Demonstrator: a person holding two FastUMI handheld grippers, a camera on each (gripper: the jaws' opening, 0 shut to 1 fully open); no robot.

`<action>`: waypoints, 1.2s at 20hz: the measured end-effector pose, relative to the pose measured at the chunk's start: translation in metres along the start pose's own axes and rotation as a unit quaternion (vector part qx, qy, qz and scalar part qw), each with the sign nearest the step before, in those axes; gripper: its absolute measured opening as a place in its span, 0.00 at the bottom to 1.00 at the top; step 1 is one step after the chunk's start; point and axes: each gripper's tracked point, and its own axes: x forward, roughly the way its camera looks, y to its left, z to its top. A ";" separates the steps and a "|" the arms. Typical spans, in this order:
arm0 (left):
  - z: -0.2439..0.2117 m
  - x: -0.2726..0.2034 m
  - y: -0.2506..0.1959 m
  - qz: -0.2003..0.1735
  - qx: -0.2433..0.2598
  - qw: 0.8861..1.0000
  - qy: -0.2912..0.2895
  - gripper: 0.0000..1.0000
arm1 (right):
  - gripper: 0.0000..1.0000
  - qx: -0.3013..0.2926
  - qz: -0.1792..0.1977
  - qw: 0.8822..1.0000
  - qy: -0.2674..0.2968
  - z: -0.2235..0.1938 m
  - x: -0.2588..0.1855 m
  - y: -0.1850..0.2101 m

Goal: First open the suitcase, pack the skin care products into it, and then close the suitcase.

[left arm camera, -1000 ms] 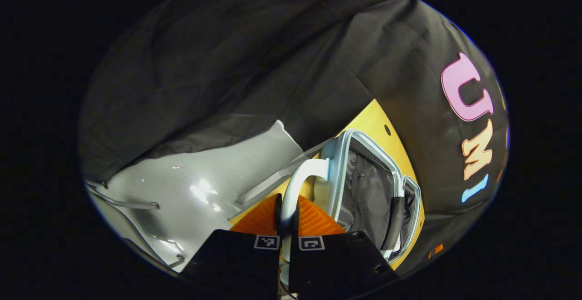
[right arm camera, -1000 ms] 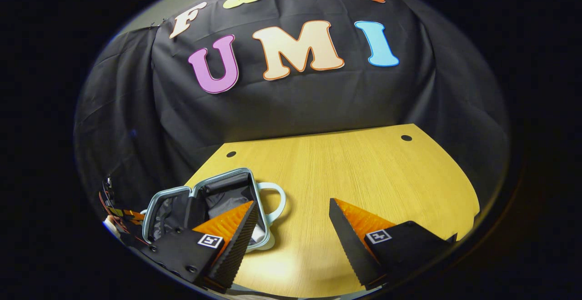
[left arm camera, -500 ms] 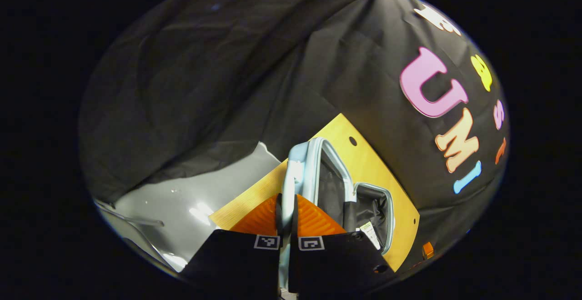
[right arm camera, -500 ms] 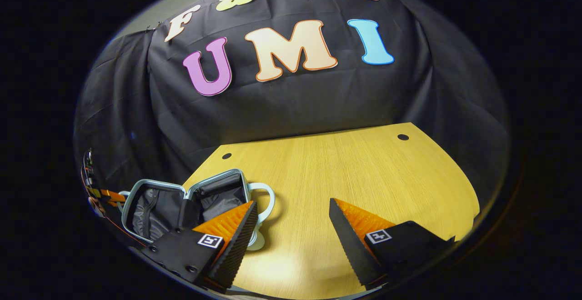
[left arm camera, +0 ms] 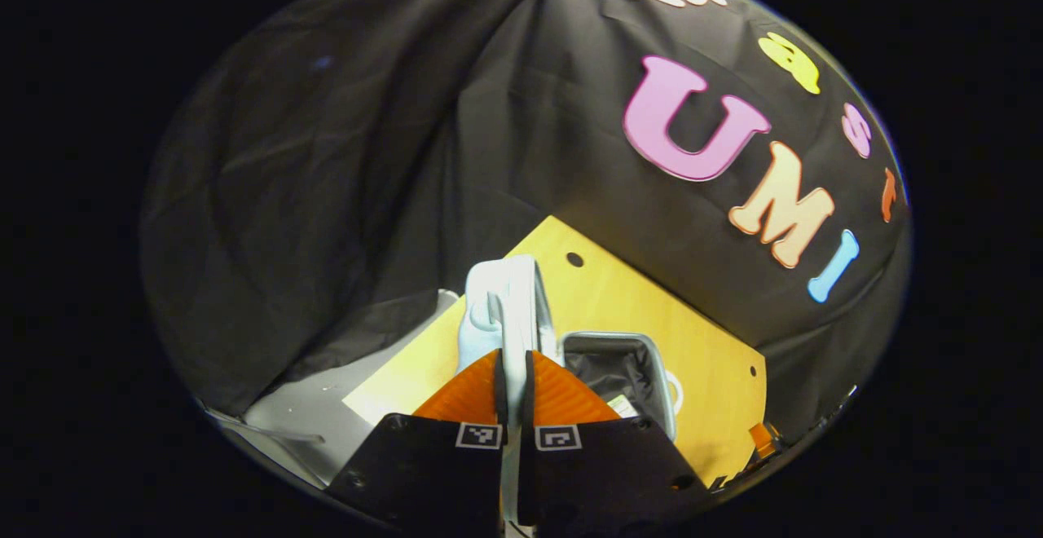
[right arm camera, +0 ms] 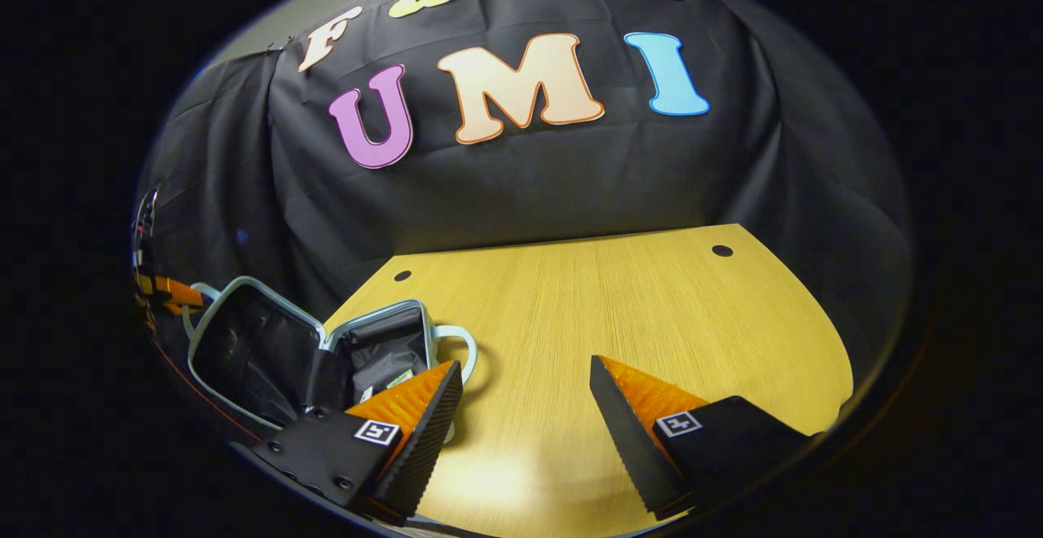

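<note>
The small pale-blue hard-shell suitcase (right arm camera: 326,350) lay at the left end of the yellow wood-grain surface (right arm camera: 619,302), and its lid (right arm camera: 244,350) had swung further back than it stood half a second earlier, so that in the right gripper view the dark fabric lining of both halves faced up and outward. In the left gripper view the left gripper (left arm camera: 512,375) was still clamped on the pale handle of the lid (left arm camera: 507,310), its fingers (left arm camera: 468,395) pressed close together with only the thin handle between them. There the lid showed edge-on, rising straight ahead of the fingers, whereas a second before its mesh-lined inside had been turned toward the camera. The base half (left arm camera: 623,375) sat just to the right of the fingers, open, with a small white tag lying in it. The view had also turned, bringing more of the surface and the black cloth wall (left arm camera: 367,155) into sight.

The right gripper (right arm camera: 521,416) hovered over the near part of the surface, its fingers (right arm camera: 424,424) spread wide apart and holding nothing, much as before. The base's looped white handle (right arm camera: 456,350) lay flat on the surface just beyond the left of those fingers.
</note>
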 end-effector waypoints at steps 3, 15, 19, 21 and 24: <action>0.004 0.005 -0.060 -0.040 0.029 0.999 -0.003 0.00 | 0.98 -0.023 0.004 1.000 0.005 -0.002 0.003 -0.002; -0.081 0.086 -0.256 -0.144 0.103 0.980 0.094 0.01 | 0.98 -0.022 -0.021 1.000 0.003 -0.001 -0.010 -0.036; -0.121 0.121 -0.281 -0.137 0.121 0.974 0.132 0.01 | 0.98 -0.018 -0.037 0.999 0.010 -0.009 -0.018 -0.052; -0.137 0.135 -0.292 -0.129 0.119 0.974 0.145 0.02 | 0.98 -0.015 -0.039 0.999 0.011 -0.011 -0.024 -0.057; -0.163 0.162 -0.299 -0.115 0.122 0.972 0.168 0.02 | 0.98 -0.011 -0.048 0.999 0.014 -0.016 -0.033 -0.066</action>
